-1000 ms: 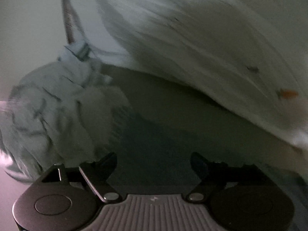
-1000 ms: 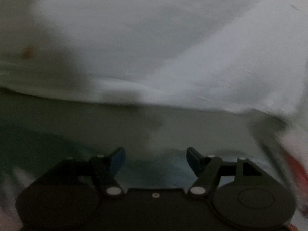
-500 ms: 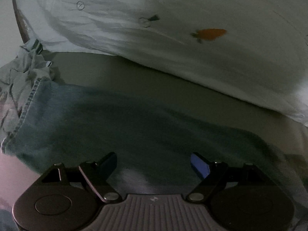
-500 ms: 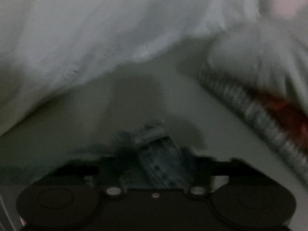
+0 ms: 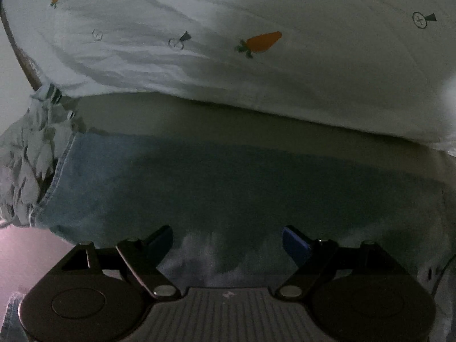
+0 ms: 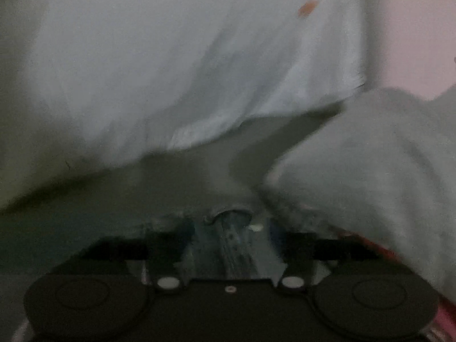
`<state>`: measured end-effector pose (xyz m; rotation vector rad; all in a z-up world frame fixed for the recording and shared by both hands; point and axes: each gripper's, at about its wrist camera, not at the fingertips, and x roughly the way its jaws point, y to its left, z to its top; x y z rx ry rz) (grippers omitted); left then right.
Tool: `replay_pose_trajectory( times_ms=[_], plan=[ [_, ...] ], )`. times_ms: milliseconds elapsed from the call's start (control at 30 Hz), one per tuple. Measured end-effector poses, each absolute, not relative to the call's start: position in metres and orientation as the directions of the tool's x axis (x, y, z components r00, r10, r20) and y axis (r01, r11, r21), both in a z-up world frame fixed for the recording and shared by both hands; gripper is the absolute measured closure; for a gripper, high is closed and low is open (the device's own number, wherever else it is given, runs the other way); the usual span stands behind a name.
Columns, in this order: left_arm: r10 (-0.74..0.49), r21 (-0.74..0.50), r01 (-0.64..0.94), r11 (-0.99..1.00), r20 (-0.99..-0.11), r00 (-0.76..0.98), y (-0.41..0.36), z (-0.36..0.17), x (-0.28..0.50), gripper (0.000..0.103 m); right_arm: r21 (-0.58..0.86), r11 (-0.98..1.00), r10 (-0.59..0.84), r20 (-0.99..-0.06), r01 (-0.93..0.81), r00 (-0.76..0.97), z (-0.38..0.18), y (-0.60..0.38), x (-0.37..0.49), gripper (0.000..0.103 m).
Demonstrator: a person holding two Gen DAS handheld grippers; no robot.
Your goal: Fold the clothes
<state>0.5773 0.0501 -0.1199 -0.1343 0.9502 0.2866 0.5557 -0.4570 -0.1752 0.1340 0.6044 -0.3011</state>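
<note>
A blue denim garment (image 5: 199, 176) lies spread flat on the greenish bed surface (image 5: 199, 114). My left gripper (image 5: 226, 233) hovers open over its near part, with nothing between the fingers. In the right wrist view a bunched fold of the same denim (image 6: 230, 245) sits between the fingers of my right gripper (image 6: 229, 228). Its jaws are opening and stand wide, and the blue pads no longer press the cloth. That view is blurred.
White bedding with carrot prints (image 5: 256, 65) rises behind the denim and fills the upper right wrist view (image 6: 171, 71). A crumpled pale garment (image 5: 25, 156) lies at the denim's left end. A pale grey cloth heap (image 6: 370, 156) with a red edge beneath lies right of my right gripper.
The left view has slid from the crumpled garment to the spread denim, with the gripper still open. The right gripper came onto a denim fold, pinched it, and now stands wide again.
</note>
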Motion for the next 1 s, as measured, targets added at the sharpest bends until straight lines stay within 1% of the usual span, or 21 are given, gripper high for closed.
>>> replay_pose_trajectory(
  times_ms=[67, 100, 133, 200, 233, 267, 367, 433, 467, 500, 533, 567, 667, 700, 767, 800, 867, 900, 933, 967, 1000],
  plan=[
    [0.162, -0.02, -0.319, 0.947, -0.83, 0.534, 0.053, -0.126, 0.573, 0.018, 0.006, 0.931, -0.299, -0.564, 0.366, 0.77, -0.168, -0.458, 0.507, 0.029],
    [0.152, -0.037, -0.33, 0.943, -0.837, 0.526, 0.054, -0.129, 0.571, 0.018, -0.01, 0.919, -0.33, -0.565, 0.394, 0.756, -0.168, -0.461, 0.484, 0.026],
    [0.139, -0.052, -0.338, 0.94, -0.845, 0.517, 0.055, -0.134, 0.569, 0.018, -0.03, 0.903, -0.365, -0.58, 0.429, 0.728, -0.171, -0.462, 0.46, 0.024],
    [0.123, -0.068, -0.35, 0.934, -0.86, 0.495, 0.055, -0.142, 0.565, 0.018, -0.073, 0.863, -0.435, -0.61, 0.499, 0.663, -0.175, -0.463, 0.414, 0.023],
    [0.115, -0.074, -0.353, 0.933, -0.867, 0.485, 0.054, -0.146, 0.563, 0.018, -0.072, 0.841, -0.454, -0.633, 0.535, 0.627, -0.181, -0.466, 0.396, 0.023],
    [0.106, -0.079, -0.351, 0.933, -0.872, 0.478, 0.052, -0.15, 0.562, 0.018, -0.043, 0.822, -0.451, -0.658, 0.567, 0.603, -0.187, -0.469, 0.379, 0.023],
    [0.08, -0.089, -0.333, 0.939, -0.883, 0.462, 0.046, -0.156, 0.559, 0.018, 0.16, 0.762, -0.333, -0.735, 0.628, 0.591, -0.205, -0.474, 0.339, 0.023],
    [0.069, -0.088, -0.316, 0.945, -0.889, 0.453, 0.04, -0.159, 0.558, 0.018, 0.311, 0.724, -0.217, -0.744, 0.615, 0.632, -0.22, -0.473, 0.333, 0.024],
    [0.066, -0.086, -0.308, 0.948, -0.89, 0.452, 0.038, -0.16, 0.557, 0.018, 0.349, 0.705, -0.198, -0.74, 0.618, 0.643, -0.225, -0.473, 0.334, 0.027],
    [0.063, -0.084, -0.3, 0.95, -0.891, 0.45, 0.035, -0.16, 0.555, 0.018, 0.381, 0.685, -0.183, -0.735, 0.621, 0.653, -0.229, -0.473, 0.335, 0.04],
    [0.062, -0.083, -0.295, 0.952, -0.891, 0.45, 0.033, -0.16, 0.554, 0.018, 0.374, 0.695, -0.198, -0.721, 0.614, 0.664, -0.229, -0.471, 0.34, 0.09],
    [0.061, -0.083, -0.292, 0.953, -0.891, 0.45, 0.031, -0.159, 0.552, 0.018, 0.357, 0.703, -0.216, -0.717, 0.616, 0.662, -0.225, -0.473, 0.342, 0.088],
    [0.058, -0.101, -0.306, 0.947, -0.881, 0.47, 0.036, -0.152, 0.54, 0.018, 0.295, 0.716, -0.275, -0.714, 0.633, 0.644, -0.212, -0.48, 0.343, 0.088],
    [0.057, -0.111, -0.319, 0.941, -0.879, 0.474, 0.043, -0.151, 0.533, 0.017, 0.24, 0.724, -0.31, -0.725, 0.647, 0.616, -0.209, -0.481, 0.343, 0.088],
    [0.055, -0.133, -0.355, 0.925, -0.879, 0.473, 0.061, -0.147, 0.515, 0.017, 0.079, 0.747, -0.389, -0.753, 0.66, 0.531, -0.213, -0.474, 0.348, 0.086],
    [0.06, -0.136, -0.366, 0.921, -0.877, 0.476, 0.068, -0.146, 0.505, 0.017, -0.004, 0.752, -0.43, -0.76, 0.659, 0.487, -0.214, -0.47, 0.351, 0.083],
    [0.097, -0.108, -0.382, 0.918, -0.871, 0.481, 0.088, -0.145, 0.479, 0.017, -0.091, 0.75, -0.502, -0.724, 0.655, 0.474, -0.203, -0.448, 0.349, 0.068],
    [0.122, -0.088, -0.391, 0.916, -0.868, 0.481, 0.097, -0.144, 0.466, 0.017, -0.113, 0.746, -0.533, -0.692, 0.656, 0.487, -0.191, -0.433, 0.341, 0.051],
    [0.146, -0.071, -0.403, 0.912, -0.864, 0.481, 0.108, -0.143, 0.449, 0.017, -0.134, 0.742, -0.562, -0.658, 0.657, 0.501, -0.18, -0.417, 0.333, 0.037],
    [0.167, -0.057, -0.417, 0.907, -0.861, 0.48, 0.119, -0.143, 0.433, 0.016, -0.153, 0.737, -0.589, -0.623, 0.658, 0.514, -0.168, -0.401, 0.324, 0.033],
    [0.19, -0.042, -0.432, 0.901, -0.857, 0.479, 0.13, -0.142, 0.415, 0.016, -0.142, 0.746, -0.583, -0.611, 0.651, 0.535, -0.16, -0.383, 0.314, 0.03]
  ],
)
